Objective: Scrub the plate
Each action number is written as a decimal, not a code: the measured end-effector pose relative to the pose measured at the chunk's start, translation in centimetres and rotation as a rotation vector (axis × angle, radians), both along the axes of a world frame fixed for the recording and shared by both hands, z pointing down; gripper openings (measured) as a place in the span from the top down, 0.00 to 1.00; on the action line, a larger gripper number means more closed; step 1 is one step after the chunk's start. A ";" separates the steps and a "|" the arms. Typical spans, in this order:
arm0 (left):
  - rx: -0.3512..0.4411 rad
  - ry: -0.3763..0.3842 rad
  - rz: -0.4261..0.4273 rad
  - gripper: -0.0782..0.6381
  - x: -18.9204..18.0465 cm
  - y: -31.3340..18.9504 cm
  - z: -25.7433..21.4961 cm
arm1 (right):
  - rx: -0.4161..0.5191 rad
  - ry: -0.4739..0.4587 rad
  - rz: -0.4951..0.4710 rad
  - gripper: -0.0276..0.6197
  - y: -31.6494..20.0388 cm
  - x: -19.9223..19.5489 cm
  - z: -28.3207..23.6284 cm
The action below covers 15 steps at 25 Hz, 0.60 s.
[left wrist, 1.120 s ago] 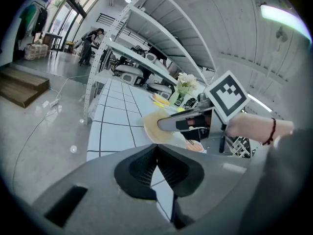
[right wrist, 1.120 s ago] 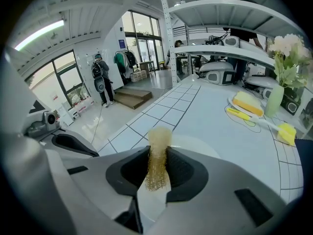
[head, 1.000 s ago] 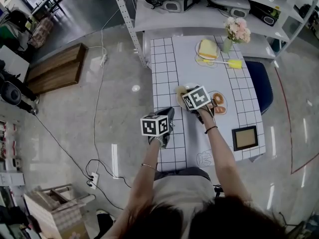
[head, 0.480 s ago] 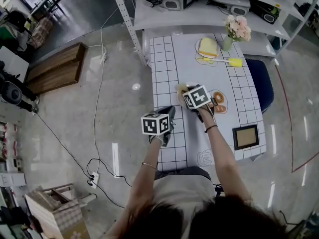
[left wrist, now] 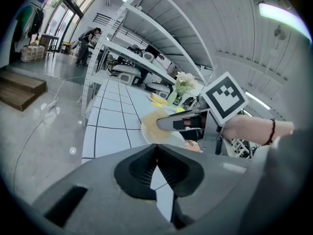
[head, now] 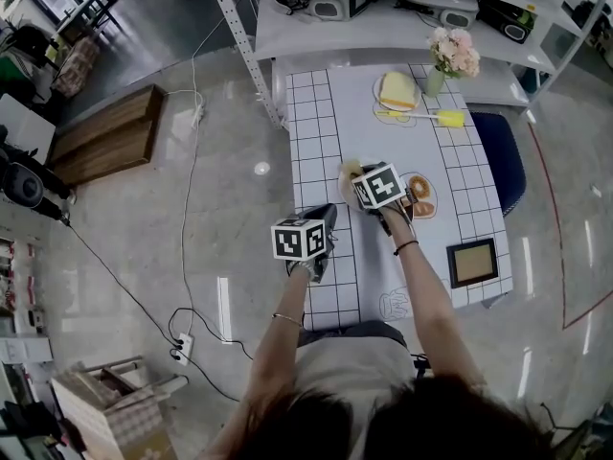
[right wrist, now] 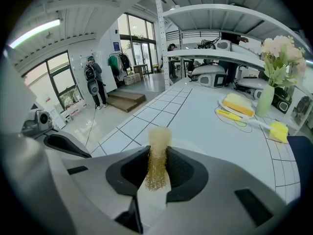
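Little has shifted in the past second. The plate [left wrist: 153, 127] remains mid-tabletop [head: 316, 123], directly under the right gripper [right wrist: 157, 166], whose jaws clamp a tan mesh scrubber [right wrist: 159, 141]; whether the scrubber touches the plate cannot be told. The left gripper [left wrist: 156, 150], jaws together on nothing, hovers beside it near the tabletop's left edge.

Bench [head: 316, 132], white w/ black grid, is seen at centre. At its 12 o'clock end a yellow sponge-like block [head: 397, 90] is laid. A flower vase [head: 450, 60] is stood at 1 o'clock, w/ a yellow-headed brush [head: 423, 117] laid near it. A framed picture [head: 471, 264] is laid flat at 4 o'clock. A blue seat [head: 500, 161] is tucked in at 3 o'clock. A wooden platform [head: 110, 132] is seen on the floor at 10 o'clock, well apart.
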<state>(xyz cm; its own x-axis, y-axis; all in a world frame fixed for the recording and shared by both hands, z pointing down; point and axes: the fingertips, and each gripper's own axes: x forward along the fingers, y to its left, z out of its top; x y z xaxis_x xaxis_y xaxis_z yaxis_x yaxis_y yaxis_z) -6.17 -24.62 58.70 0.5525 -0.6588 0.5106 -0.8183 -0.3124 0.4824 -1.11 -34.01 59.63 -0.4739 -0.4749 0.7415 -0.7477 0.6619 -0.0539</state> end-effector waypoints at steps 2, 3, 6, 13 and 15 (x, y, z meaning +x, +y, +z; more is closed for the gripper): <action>0.001 -0.001 0.002 0.88 0.1 -0.1 -0.1 | 0.001 0.002 0.007 0.82 -0.1 0.2 0.0; 0.001 -0.001 0.003 0.88 0.1 -0.1 -0.1 | 0.003 0.003 0.011 0.82 -0.1 0.3 0.0; 0.001 -0.001 0.006 0.88 0.2 -0.1 -0.1 | 0.008 0.003 0.025 0.83 -0.3 0.6 -0.1; 0.001 -0.003 0.012 0.88 0.5 0.0 0.0 | 0.002 -0.001 0.033 0.82 -0.3 0.9 0.1; 0.004 0.000 0.008 0.88 0.5 0.1 -0.1 | 0.008 -0.006 0.035 0.82 -0.3 0.9 -0.1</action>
